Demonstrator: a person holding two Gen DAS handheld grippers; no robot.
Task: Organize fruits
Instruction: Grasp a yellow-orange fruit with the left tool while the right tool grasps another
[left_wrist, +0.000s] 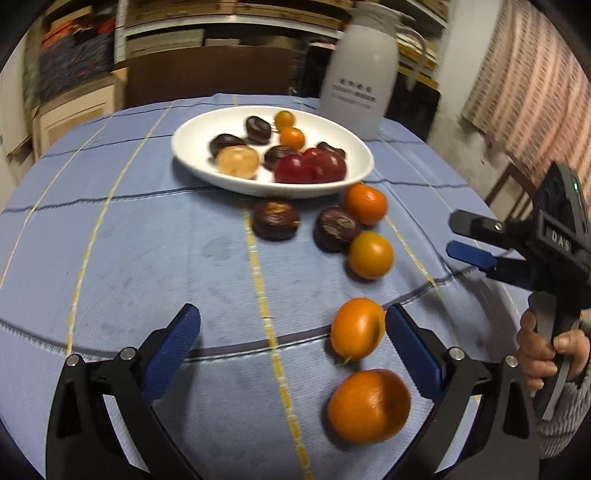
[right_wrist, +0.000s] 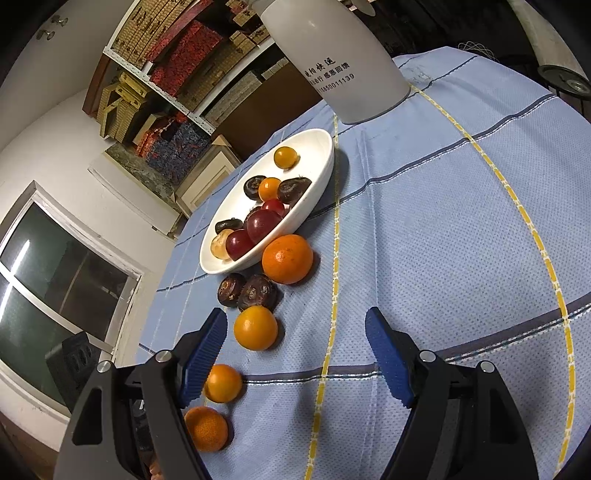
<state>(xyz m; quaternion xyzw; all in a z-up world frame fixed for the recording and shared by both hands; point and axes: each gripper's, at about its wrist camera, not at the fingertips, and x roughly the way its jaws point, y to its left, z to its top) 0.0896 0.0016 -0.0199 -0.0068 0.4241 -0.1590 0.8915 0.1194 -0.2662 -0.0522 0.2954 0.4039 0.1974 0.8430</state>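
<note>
I am holding my left claw (left_wrist: 291, 347) spread over the desk (left_wrist: 147, 258), an orange fruit (left_wrist: 357, 328) at its three o'clock; my right claw (right_wrist: 295, 354) is spread, pinching nothing.

White plate (left_wrist: 207, 173); orange, dark brown, red fruits; pale blue tablecloth (left_wrist: 147, 258), yellow and navy stripes

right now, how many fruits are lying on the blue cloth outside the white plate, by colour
round orange fruits: 4
dark brown wrinkled fruits: 2
total: 6
</note>
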